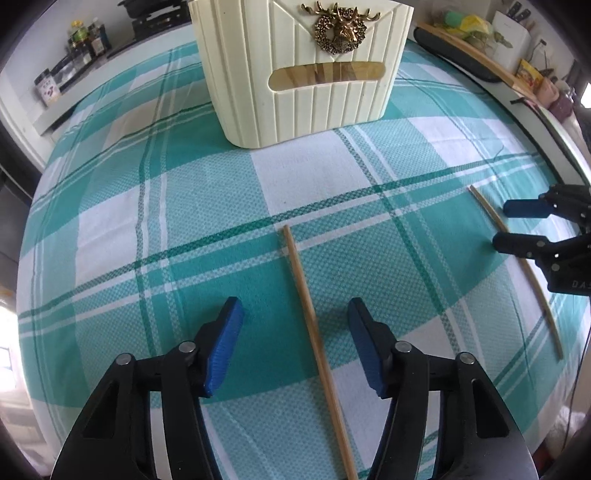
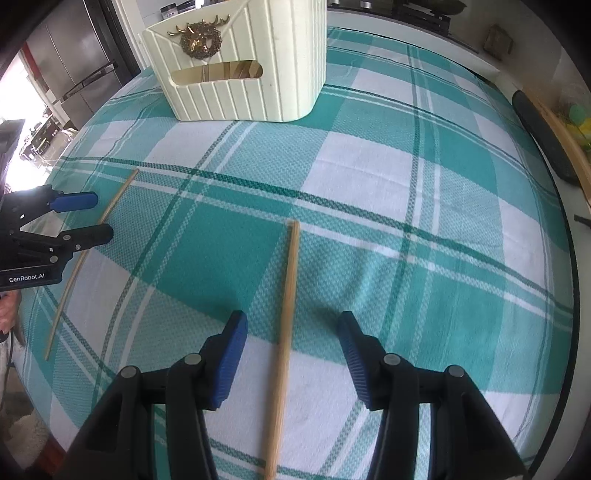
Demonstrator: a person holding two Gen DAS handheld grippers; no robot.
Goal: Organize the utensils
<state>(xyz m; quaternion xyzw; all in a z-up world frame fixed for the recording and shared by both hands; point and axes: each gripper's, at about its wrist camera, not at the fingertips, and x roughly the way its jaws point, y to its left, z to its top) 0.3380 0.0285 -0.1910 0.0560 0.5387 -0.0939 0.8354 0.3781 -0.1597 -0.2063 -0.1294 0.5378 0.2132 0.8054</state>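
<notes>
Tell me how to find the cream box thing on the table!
Look at the table with the green checked cloth. At its far end, beyond two chopsticks, one between the left gripper's open jaws, one between the right gripper's, stands the box. Only it is cream and ribbed, with a gold deer badge and slot.

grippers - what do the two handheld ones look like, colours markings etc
Both match: the left gripper and right gripper have black plastic linkage arms joined by round silver pivot pins, ending in flat fingers faced with ribbed blue pads. Seen from the right wrist view, the left gripper's black body carries white lettering reading GenRobot.AI. No sleeves or cables are clearly visible.
</notes>
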